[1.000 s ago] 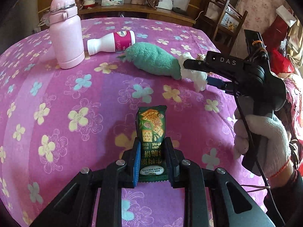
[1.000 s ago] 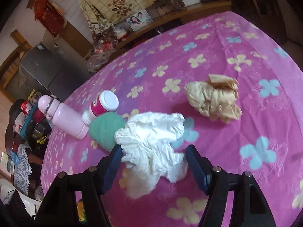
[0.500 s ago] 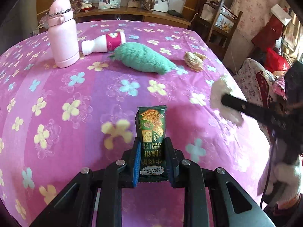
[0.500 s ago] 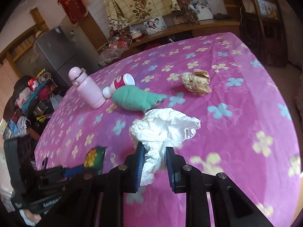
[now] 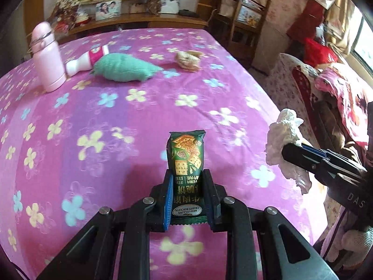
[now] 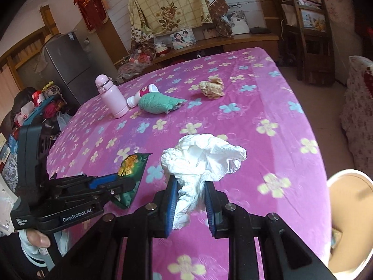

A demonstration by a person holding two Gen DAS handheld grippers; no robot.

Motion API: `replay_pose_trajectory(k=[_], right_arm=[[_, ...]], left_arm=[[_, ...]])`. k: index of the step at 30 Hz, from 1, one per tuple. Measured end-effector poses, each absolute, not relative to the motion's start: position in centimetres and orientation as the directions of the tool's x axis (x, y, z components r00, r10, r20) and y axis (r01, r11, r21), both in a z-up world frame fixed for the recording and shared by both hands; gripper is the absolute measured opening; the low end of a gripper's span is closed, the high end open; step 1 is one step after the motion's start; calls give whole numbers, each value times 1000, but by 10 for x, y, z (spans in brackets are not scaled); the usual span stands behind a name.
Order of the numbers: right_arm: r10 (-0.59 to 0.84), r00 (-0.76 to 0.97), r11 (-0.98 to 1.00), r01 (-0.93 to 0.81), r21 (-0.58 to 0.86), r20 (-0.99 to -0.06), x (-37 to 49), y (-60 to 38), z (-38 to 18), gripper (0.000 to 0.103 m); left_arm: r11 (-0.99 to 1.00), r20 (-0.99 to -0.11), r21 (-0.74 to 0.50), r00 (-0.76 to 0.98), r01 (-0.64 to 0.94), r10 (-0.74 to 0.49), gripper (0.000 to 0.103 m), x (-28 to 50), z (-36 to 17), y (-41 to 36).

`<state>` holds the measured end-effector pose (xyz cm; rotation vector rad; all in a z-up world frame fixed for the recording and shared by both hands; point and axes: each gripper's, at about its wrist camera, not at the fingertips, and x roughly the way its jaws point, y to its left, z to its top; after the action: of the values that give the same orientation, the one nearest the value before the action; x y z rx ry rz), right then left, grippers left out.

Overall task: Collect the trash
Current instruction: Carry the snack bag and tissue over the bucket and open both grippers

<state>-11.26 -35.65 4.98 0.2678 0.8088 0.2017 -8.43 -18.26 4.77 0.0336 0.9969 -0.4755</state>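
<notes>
Since a second ago, both of my grippers have pulled back from the far items toward the near right edge of the surface, and the white crumpled tissue has come up off the cloth with the right one. My right gripper is clamped on that tissue, its blue pads pinching the lower part while the rest billows out above them. In the left wrist view, the same tissue hangs from the right gripper's tip just past the right edge of the pink flowered cloth. My left gripper is closed narrowly on the green biscuit wrapper, which stands upright between the pads. From the right wrist view, the wrapper sticks out of the left gripper above the cloth.

At the far side sit a pink flask standing upright, a white and pink bottle lying on its side behind it, a green cloth touching the bottle, and a crumpled brown paper ball apart to their right. A round bin with a pale rim shows at the lower right of the right wrist view, beside the surface.
</notes>
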Motion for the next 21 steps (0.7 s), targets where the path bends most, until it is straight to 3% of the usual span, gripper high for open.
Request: replay_pose_trajectory(k=[21], right_arm=[[112,725,947,130,295,-680,-193,-453,60,24]], left_arm=[[804,-800,-174,395,568,-452,25,-133,67,-282]])
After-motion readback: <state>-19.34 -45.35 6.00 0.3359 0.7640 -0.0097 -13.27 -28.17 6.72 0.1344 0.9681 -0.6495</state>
